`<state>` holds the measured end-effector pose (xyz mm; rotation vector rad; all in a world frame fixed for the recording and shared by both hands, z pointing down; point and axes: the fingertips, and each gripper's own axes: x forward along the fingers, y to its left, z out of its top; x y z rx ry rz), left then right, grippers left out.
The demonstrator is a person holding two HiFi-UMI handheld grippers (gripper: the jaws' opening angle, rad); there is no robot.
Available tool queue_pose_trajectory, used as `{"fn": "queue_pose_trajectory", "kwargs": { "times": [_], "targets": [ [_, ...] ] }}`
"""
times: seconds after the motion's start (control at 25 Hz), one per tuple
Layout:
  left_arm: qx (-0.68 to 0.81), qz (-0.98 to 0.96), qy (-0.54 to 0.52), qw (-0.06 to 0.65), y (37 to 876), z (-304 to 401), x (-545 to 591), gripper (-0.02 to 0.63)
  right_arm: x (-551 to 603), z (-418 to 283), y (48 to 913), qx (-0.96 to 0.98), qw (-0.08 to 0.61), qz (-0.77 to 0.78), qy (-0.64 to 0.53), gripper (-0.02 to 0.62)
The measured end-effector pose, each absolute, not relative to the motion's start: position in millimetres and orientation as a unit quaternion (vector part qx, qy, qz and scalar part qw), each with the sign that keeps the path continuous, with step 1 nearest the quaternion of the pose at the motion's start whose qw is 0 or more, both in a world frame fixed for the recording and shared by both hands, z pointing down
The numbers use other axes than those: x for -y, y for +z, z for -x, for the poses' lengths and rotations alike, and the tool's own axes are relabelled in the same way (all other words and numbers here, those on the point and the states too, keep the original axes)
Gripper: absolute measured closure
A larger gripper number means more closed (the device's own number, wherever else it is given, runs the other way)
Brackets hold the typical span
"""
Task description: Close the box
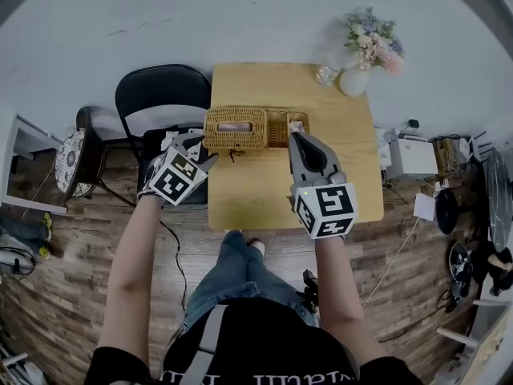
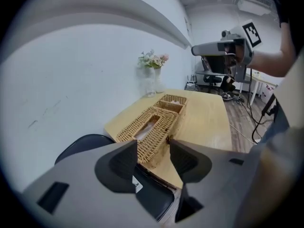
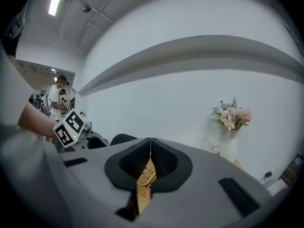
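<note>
Now the wicker box [image 1: 234, 141] shows something pale [image 1: 296, 125] inside; left fingers [image 2: 124, 163] gape empty; right fingers [image 3: 164, 160] closed.

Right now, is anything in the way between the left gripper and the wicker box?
No, nothing visible. The left gripper has its fingers open, and the wicker box sits straight ahead of them on the table.

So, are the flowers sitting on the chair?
No, the flowers stand in a white vase on the far corner of the wooden table.
</note>
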<state>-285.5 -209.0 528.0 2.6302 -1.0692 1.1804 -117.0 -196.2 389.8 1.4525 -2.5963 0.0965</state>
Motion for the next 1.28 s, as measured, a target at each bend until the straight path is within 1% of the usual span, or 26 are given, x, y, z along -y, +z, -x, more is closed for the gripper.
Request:
{"fn": "queue_pose_trajectory", "kwargs": {
  "times": [0.28, 0.56, 0.76, 1.0, 1.28],
  "targets": [
    [0.404, -0.858, 0.315, 0.026, 495, 287, 199, 0.403, 183, 119, 384, 0.872, 0.092, -0.481, 0.006, 0.58],
    [0.445, -0.861, 0.245, 0.017, 458, 298, 195, 0.403, 167, 134, 365, 0.889, 0.055, -0.454, -0.018, 0.58],
    [0.475, -0.863, 0.173, 0.011, 421, 308, 197, 0.403, 167, 143, 350, 0.886, 0.053, -0.459, -0.046, 0.58],
    [0.503, -0.86, 0.091, -0.013, 367, 321, 199, 0.403, 169, 152, 323, 0.872, 0.057, -0.481, -0.074, 0.581],
    [0.501, -0.861, 0.064, -0.064, 329, 320, 193, 0.403, 169, 150, 291, 0.857, 0.048, -0.503, -0.1, 0.581]
  ]
}}
